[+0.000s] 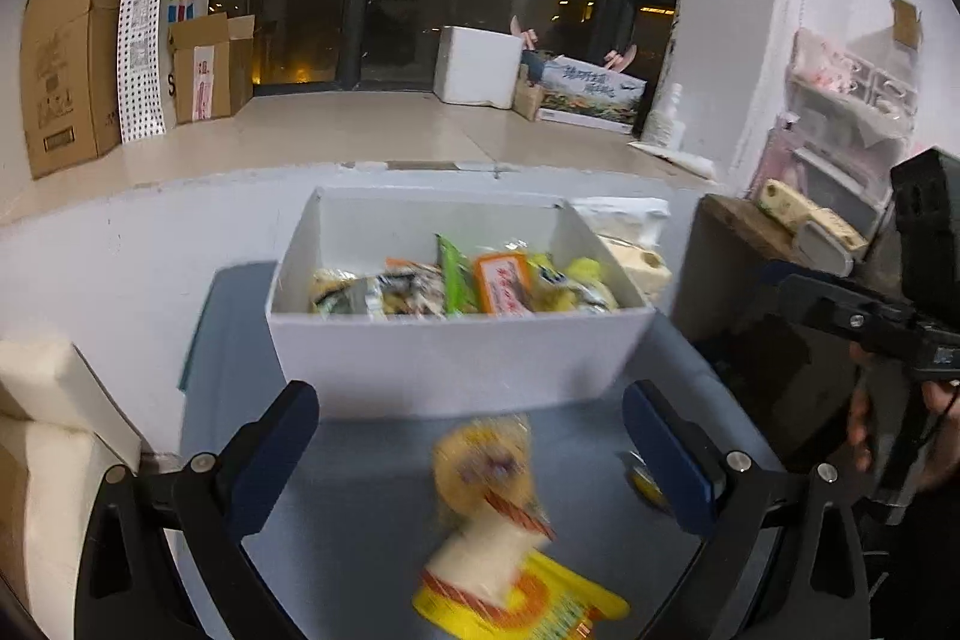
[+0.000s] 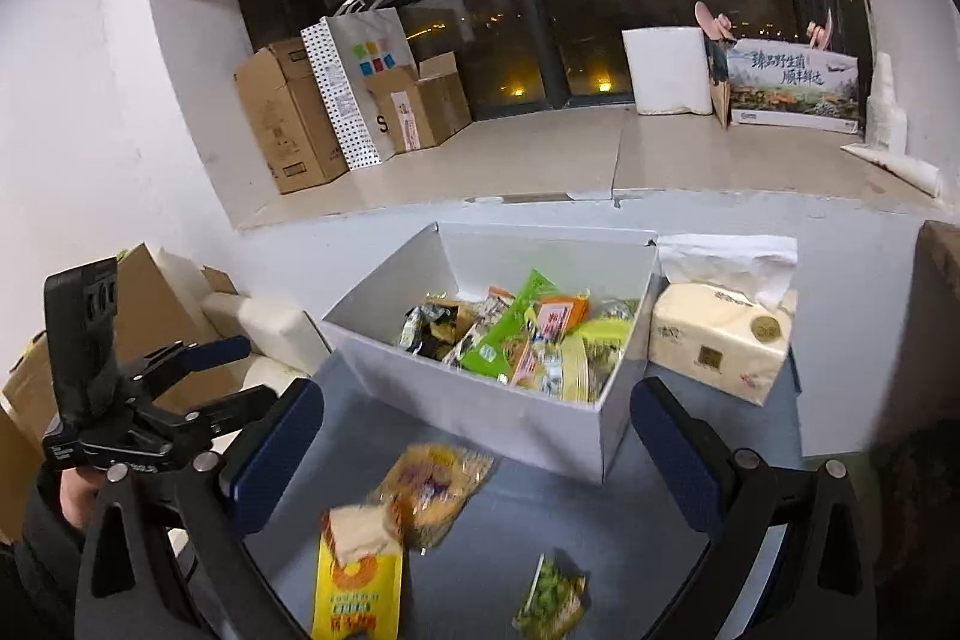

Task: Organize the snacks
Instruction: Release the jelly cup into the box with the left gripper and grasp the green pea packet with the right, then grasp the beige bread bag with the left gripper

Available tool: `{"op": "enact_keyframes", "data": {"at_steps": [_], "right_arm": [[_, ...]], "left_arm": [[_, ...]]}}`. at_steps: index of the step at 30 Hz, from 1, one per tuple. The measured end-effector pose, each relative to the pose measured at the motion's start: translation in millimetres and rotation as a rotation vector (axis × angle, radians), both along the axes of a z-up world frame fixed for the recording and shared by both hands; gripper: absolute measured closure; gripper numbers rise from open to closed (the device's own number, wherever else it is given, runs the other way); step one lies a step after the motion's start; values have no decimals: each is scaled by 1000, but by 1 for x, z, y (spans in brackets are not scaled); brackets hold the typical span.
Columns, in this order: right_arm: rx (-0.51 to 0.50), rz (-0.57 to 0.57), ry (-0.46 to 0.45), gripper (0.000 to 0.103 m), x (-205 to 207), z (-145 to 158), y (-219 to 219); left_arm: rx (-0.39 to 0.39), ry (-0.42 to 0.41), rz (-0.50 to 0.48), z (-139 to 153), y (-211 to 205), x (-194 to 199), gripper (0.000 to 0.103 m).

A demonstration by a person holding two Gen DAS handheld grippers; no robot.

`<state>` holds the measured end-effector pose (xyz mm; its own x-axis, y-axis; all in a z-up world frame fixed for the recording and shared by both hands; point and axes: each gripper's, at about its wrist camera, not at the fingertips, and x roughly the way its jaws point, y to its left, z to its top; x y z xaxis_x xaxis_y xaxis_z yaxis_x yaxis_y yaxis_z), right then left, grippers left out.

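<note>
Both the left gripper (image 1: 471, 451) and the right gripper (image 2: 477, 451) stand spread wide with nothing held. Loose snack packets, a yellow packet (image 2: 357, 580), a round pastry (image 2: 429, 487) and a small green packet (image 2: 549, 601), lie on the grey table (image 2: 600, 520) at six o'clock from the white box (image 2: 474, 415). The box already holds many snacks, so gathering seems midway; the next move probably calls for closing on one loose packet and lifting it over the near wall.

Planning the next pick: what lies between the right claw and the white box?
In the right wrist view, a round pastry packet on the table, between the right claw and the white box.
</note>
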<state>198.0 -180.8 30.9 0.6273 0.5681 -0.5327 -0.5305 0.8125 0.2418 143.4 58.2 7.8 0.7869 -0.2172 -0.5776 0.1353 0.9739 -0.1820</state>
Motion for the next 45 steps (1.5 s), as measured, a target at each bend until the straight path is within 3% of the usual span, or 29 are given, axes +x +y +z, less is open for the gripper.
{"op": "enact_keyframes", "data": {"at_steps": [6,9,14,22,29,31,33,35,45], "right_arm": [[38,36,120,0,-35,-40,-15],[-9,17,151,0,-48,-67,-20],[21,-39,240,0,-56,-101,-31],[-107,-93,246,0,-38,-129,-17],[-282,-129,266,0,-12,-157,11],[-287,-133,276,0,-10,-162,15],[-304,-141,276,7,-10,-166,18],[-351,-160,279,55,-10,-170,21],[-326,-145,289,56,-15,-161,13]], "left_arm": [[16,10,-32,-12,-13,-45,0],[31,21,-40,-21,-16,-56,0],[13,67,-30,-37,-16,-65,0],[7,91,-36,-48,-20,-69,0],[8,104,-32,-53,-20,-69,0],[9,109,-32,-55,-20,-68,0],[6,114,-31,-57,-20,-67,0],[6,120,-30,-59,-21,-66,0],[15,135,-35,-63,-22,-59,0]]}}
